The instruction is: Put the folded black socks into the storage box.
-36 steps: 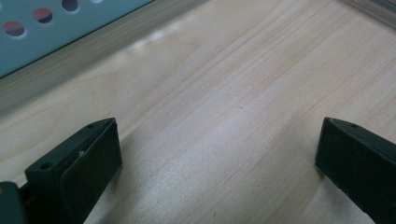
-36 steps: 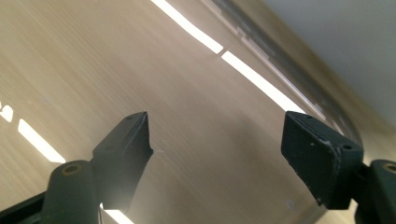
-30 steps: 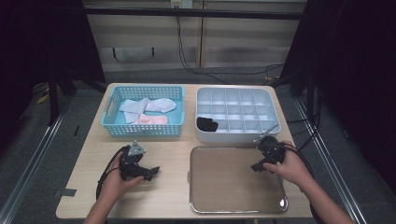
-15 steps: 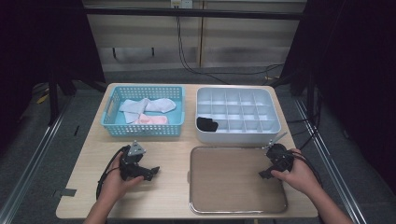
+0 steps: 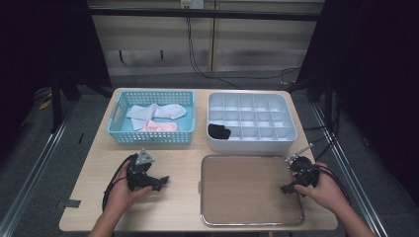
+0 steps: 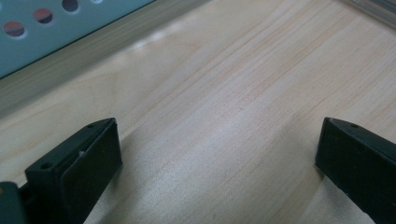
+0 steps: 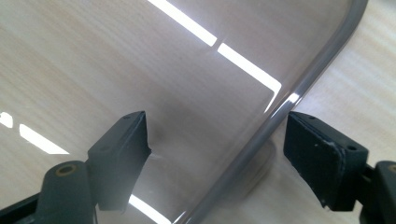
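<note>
A blue basket (image 5: pixel 150 139) at the back left holds white socks (image 5: pixel 155 111) and a pink one (image 5: pixel 160 127). To its right a white divided box (image 5: pixel 252 144) has a black sock (image 5: pixel 219 131) in its front-left cell. A metal tray (image 5: pixel 247 192) lies in front of the box. My left gripper (image 5: pixel 162 182) rests on the wood left of the tray, its jaws open and bare (image 6: pixel 217 140). My right gripper (image 5: pixel 291 177) is open at the tray's right edge, and the tray rim (image 7: pixel 280 116) runs between its jaws (image 7: pixel 217 135), untouched.
The blue basket wall (image 6: pixel 46 32) stands just beyond my left gripper. The wooden table (image 5: pixel 183 163) has a bare strip between the containers and the tray. Cables trail from both grippers toward the person's forearms at the front edge.
My right gripper has moved from the box's front right corner toward the person, along the tray's right rim. The left gripper has stayed put.
</note>
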Demonstrator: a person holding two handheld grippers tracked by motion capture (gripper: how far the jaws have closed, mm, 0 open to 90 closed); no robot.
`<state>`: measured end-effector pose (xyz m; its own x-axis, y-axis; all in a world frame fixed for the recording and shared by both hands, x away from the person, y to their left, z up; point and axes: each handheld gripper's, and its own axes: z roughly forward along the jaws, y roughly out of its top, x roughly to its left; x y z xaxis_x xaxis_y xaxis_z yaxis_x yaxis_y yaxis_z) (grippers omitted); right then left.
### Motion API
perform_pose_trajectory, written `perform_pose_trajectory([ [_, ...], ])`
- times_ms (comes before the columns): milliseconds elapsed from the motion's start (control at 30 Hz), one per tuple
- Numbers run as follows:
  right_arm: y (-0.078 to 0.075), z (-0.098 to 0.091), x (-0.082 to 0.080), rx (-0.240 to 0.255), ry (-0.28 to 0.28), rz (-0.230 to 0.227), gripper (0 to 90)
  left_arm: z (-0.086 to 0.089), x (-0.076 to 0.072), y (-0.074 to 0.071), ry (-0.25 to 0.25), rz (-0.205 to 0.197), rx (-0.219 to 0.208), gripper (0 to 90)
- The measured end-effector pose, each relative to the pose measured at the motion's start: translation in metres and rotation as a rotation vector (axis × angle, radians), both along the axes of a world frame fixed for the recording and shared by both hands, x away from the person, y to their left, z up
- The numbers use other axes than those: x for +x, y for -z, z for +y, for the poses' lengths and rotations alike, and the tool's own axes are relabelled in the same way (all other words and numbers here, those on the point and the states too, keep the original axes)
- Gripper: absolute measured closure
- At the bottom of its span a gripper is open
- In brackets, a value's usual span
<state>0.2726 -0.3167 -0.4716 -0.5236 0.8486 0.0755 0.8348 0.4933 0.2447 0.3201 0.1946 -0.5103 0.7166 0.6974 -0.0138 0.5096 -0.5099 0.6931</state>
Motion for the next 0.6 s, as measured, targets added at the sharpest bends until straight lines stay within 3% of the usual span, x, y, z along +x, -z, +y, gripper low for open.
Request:
perform_pose_trajectory([
  [167, 0.0, 0.002, -0.002, 0.014, 0.015, 0.004, 21.8, -0.001, 0.0, 0.0, -0.004, 0.0, -0.003, 0.0],
  [200, 0.001, 0.006, -0.001, 0.023, 0.008, -0.008, 21.5, -0.001, 0.001, -0.002, -0.004, 0.009, 0.021, 0.0],
  [333, 0.001, 0.014, 0.0, 0.022, 0.003, -0.002, 21.2, -0.004, 0.002, -0.004, -0.005, 0.03, 0.028, 0.0],
  [433, 0.001, 0.023, 0.002, 0.021, -0.019, -0.007, 21.2, -0.003, 0.001, -0.008, 0.026, 0.037, 0.037, 7.3],
  [467, 0.001, 0.029, 0.004, 0.015, -0.027, -0.002, 21.2, -0.003, 0.001, -0.013, 0.042, 0.052, 0.028, 18.1],
  [600, 0.001, 0.036, 0.007, 0.019, -0.039, -0.004, 20.9, -0.01, -0.004, -0.025, 0.07, 0.057, -0.01, 18.1],
])
